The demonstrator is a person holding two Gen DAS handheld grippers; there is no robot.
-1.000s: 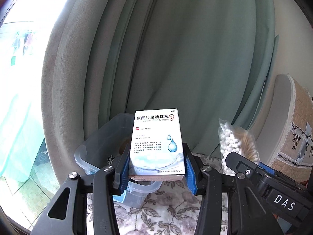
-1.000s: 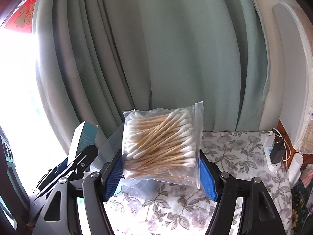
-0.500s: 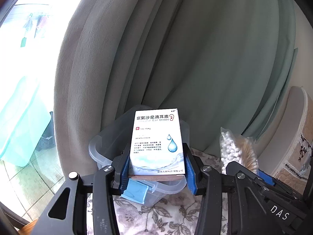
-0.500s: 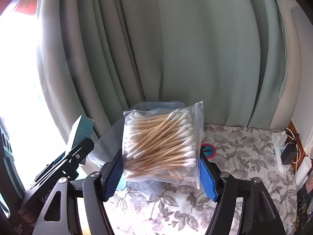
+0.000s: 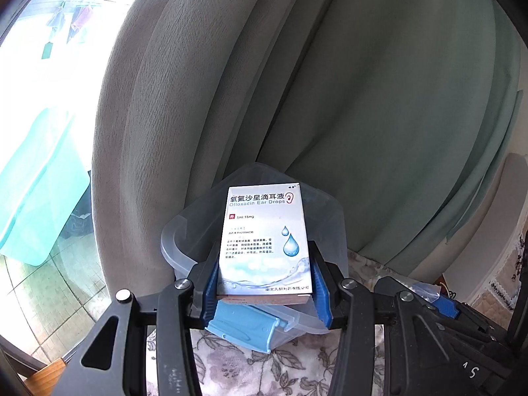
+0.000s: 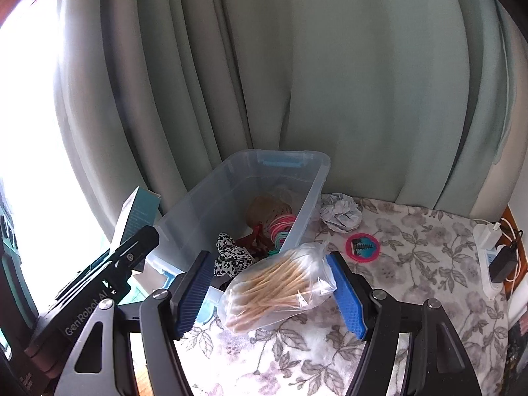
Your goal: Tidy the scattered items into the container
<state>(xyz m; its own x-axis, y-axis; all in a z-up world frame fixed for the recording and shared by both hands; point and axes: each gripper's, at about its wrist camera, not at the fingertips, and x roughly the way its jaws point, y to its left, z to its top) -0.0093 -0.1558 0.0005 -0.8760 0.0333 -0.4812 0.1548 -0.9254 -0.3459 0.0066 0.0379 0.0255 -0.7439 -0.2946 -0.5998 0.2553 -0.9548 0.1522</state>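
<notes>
Right wrist view: clear plastic bag of wooden cotton swabs (image 6: 280, 292) sags between the right gripper (image 6: 270, 293) pads, barely pinched, beside the translucent plastic bin (image 6: 310, 171) near the flowered tabletop's back edge; it could slip out short. Left gripper (image 5: 264, 283) clamps the white ear-drops box (image 5: 264, 234) above that bin.

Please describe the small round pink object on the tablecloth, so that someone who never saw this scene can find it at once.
Find the clear plastic container on the floral tablecloth. To its right lies crumpled grey paper, and just in front of it the round pink object. It alone is flat, with a pink ring around a teal centre.
</notes>
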